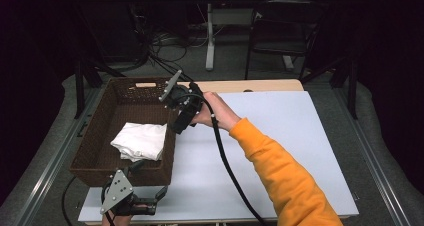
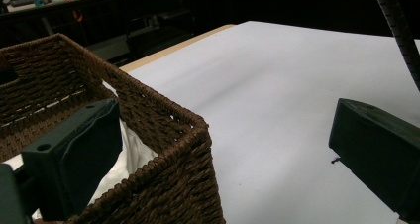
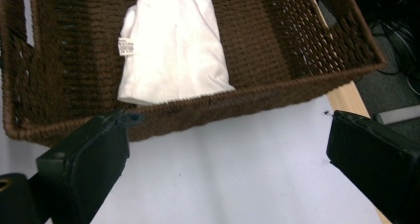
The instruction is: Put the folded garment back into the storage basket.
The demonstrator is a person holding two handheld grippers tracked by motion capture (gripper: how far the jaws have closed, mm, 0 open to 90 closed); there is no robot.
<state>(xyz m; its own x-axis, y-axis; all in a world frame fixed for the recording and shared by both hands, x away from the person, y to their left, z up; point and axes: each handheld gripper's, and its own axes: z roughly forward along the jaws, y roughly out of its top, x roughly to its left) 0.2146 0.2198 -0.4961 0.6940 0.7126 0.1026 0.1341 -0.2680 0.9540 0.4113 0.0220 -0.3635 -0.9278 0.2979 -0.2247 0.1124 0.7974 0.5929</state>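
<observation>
High view: right gripper (image 1: 176,127) open and empty beside basket (image 1: 98,117) rim, cloth (image 1: 140,140) just left, inside.

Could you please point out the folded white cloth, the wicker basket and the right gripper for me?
folded white cloth (image 3: 173,45): right gripper view, middle of its top face.
wicker basket (image 1: 100,128): high view, bare left inner wall.
right gripper (image 1: 181,127): high view, between its jaw tips, over the basket's right rim.

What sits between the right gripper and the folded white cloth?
The basket's woven side wall. In the right gripper view it runs between the open right gripper and the white cloth.
</observation>
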